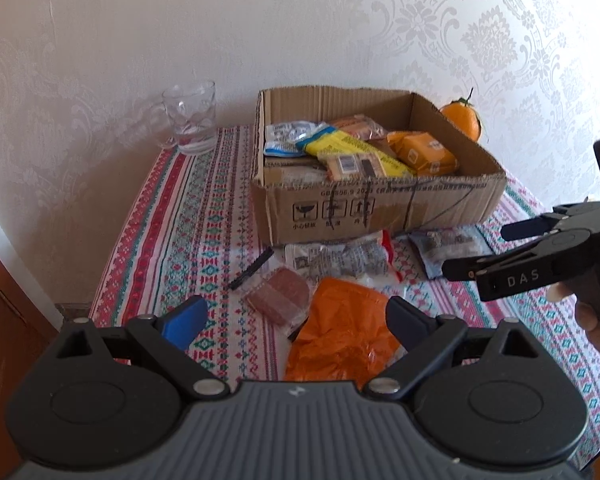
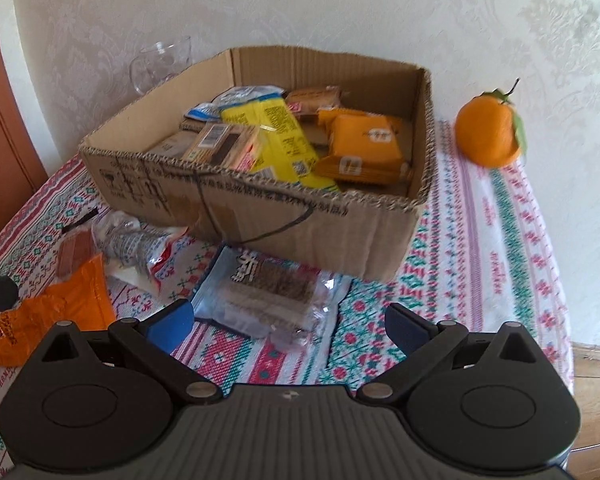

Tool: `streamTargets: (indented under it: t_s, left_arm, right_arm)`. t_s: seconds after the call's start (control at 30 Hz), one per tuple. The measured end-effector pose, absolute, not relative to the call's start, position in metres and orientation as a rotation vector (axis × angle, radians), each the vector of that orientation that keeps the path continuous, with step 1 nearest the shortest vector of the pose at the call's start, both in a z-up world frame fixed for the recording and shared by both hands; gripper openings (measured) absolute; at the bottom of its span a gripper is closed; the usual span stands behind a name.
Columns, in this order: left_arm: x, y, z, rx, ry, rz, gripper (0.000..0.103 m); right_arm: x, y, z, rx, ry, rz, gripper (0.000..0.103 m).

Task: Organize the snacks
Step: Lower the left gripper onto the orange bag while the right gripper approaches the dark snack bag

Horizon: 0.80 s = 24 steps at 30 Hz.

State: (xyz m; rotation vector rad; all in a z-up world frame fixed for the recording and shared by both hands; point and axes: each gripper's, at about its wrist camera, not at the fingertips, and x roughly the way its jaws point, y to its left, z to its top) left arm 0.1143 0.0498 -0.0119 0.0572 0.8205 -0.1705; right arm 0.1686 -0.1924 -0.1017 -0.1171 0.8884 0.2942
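Both my tools are open and hold nothing: the left tool (image 1: 296, 320) over the orange packet (image 1: 342, 332), the right tool (image 2: 288, 326) over the clear wafer packet (image 2: 268, 292). Several snacks already lie in the cardboard box (image 2: 260, 216); next I should close on a loose packet and lift it there.

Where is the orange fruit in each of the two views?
Left wrist view: the orange is at upper right, behind the right back corner of the box.
Right wrist view: the orange is at right, on the tablecloth, apart from the box's right wall.
Shared landmark: the box.
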Motion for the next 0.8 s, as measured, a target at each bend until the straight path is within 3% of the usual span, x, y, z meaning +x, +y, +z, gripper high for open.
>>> streamTargets:
  t_s: [0.8]
  left_arm:
    - [0.116, 0.039, -0.057, 0.099, 0.927, -0.320, 0.098]
  right_arm:
    - [0.127, -0.185, -0.113, -0.218, 0.899, 0.409, 0.103]
